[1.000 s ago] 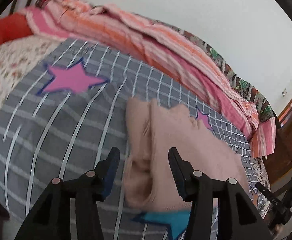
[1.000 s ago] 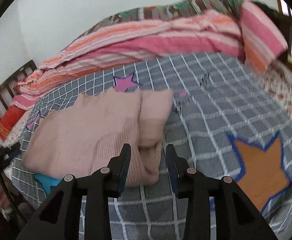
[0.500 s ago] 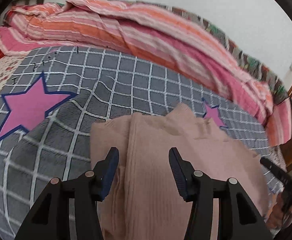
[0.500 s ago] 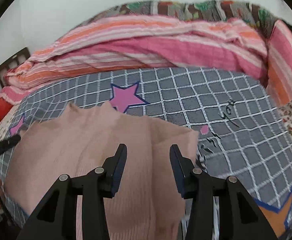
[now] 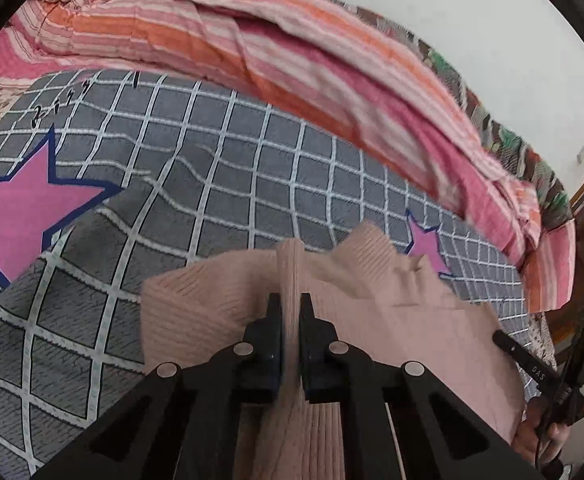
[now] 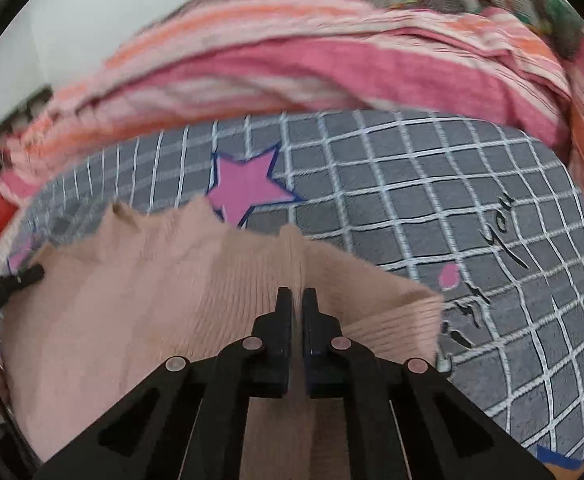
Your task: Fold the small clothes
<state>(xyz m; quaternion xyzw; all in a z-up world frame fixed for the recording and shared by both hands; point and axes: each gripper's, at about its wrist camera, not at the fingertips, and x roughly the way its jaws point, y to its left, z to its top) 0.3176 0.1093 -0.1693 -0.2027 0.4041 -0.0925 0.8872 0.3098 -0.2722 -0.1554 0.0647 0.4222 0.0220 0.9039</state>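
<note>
Between our jaws sits a matt, ribbed knit sweater [image 5: 380, 320], soft and slightly fuzzy. Beyond them we see a smooth printed cotton bedsheet [image 5: 231, 184], then a rumpled striped blanket [image 5: 292, 56] of coarser weave. Our left gripper [image 5: 290, 304] looks like matt black plastic.

A grey bedsheet [image 5: 227, 184] with a white grid covers the bed. A large pink star [image 5: 15, 212] with a blue outline sits at nine o'clock in the left view, a smaller pink star [image 6: 247, 188] near centre in the right. A pink-and-orange striped blanket [image 5: 292, 52] lies bunched at twelve o'clock, below a white wall [image 5: 472, 12].
</note>
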